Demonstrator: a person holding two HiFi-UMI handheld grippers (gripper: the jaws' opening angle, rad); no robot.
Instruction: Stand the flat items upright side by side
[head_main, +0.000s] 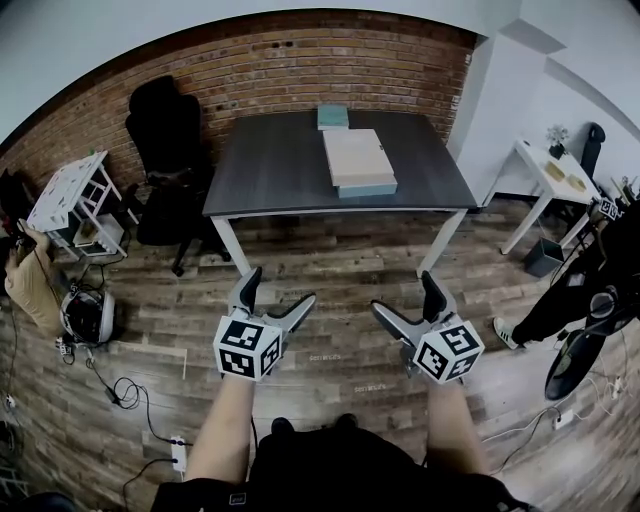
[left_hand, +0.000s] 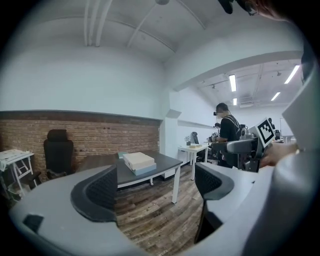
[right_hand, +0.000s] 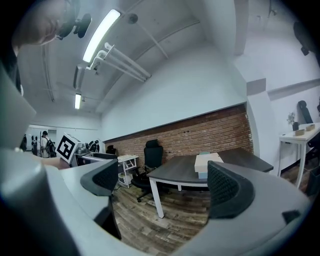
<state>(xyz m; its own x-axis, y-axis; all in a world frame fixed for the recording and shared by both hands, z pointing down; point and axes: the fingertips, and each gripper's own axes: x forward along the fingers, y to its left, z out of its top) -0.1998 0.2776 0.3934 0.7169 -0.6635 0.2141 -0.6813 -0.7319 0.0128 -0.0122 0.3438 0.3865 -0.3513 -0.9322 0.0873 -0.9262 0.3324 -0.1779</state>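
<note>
Left gripper: jaws spread wide, nothing between the ribbed black pads.
Right gripper: same deal, gaping and empty.
Flat items: boxy cream slabs lying flat on a teal one, on the table's right half.
Small teal one: flat, just behind the stack.
Table: matte dark grey top, white legs.
Floor: worn wood planks.
</note>
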